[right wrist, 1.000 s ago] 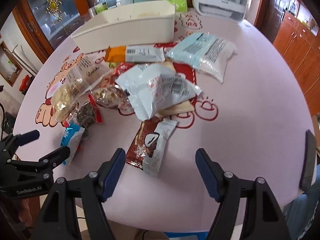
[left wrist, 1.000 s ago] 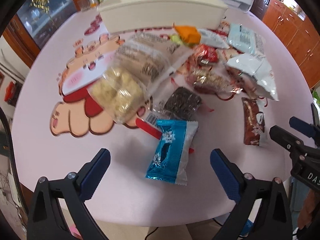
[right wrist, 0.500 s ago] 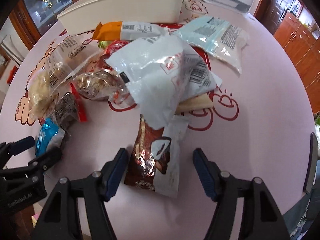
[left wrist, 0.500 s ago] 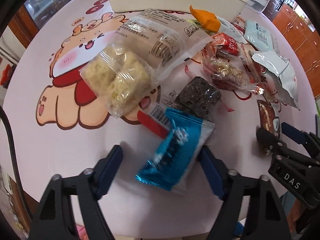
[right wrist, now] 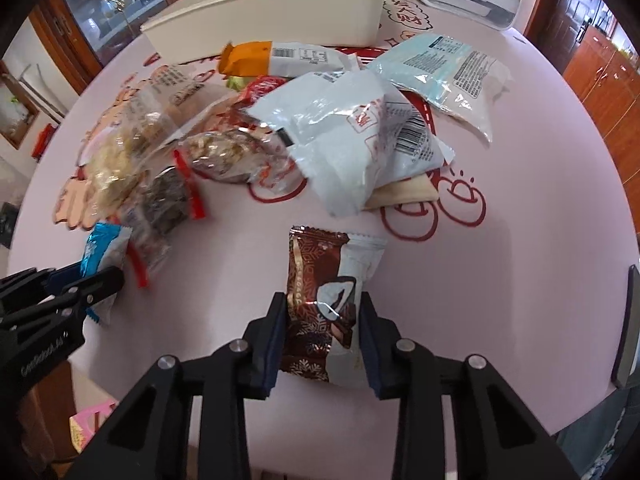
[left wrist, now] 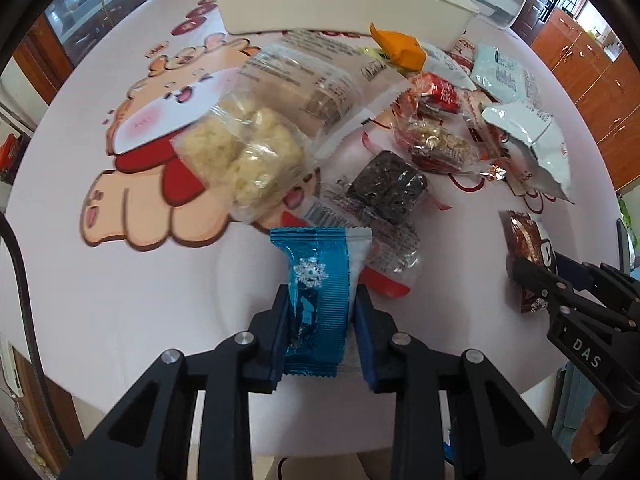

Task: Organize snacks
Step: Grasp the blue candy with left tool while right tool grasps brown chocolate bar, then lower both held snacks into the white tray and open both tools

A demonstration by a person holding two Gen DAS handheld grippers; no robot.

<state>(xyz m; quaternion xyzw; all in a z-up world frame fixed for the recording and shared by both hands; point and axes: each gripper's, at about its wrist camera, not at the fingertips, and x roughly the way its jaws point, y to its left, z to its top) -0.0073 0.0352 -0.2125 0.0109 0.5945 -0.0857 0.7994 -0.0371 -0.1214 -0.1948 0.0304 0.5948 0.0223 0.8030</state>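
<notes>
My left gripper [left wrist: 322, 312] is shut on a blue snack packet [left wrist: 318, 280] with a snowflake print, near the table's front edge. My right gripper [right wrist: 322, 312] is shut on a brown and white snack packet [right wrist: 324, 284]. The brown packet also shows in the left wrist view [left wrist: 524, 240], and the blue one in the right wrist view [right wrist: 100, 248]. A long cream bin [left wrist: 340, 0] stands at the far side of the table; it also shows in the right wrist view [right wrist: 272, 4].
A pile of snacks lies between the grippers and the bin: a clear bag of puffed cakes [left wrist: 244, 152], a dark seed bar [left wrist: 388, 188], an orange packet [right wrist: 256, 56], a white foil bag [right wrist: 352, 136], a pale blue bag [right wrist: 444, 68]. A phone [right wrist: 626, 320] lies at the right edge.
Both grippers moved forward onto their packets and closed: the left on the blue packet, the right on the brown and white one. Both were open a second ago.
</notes>
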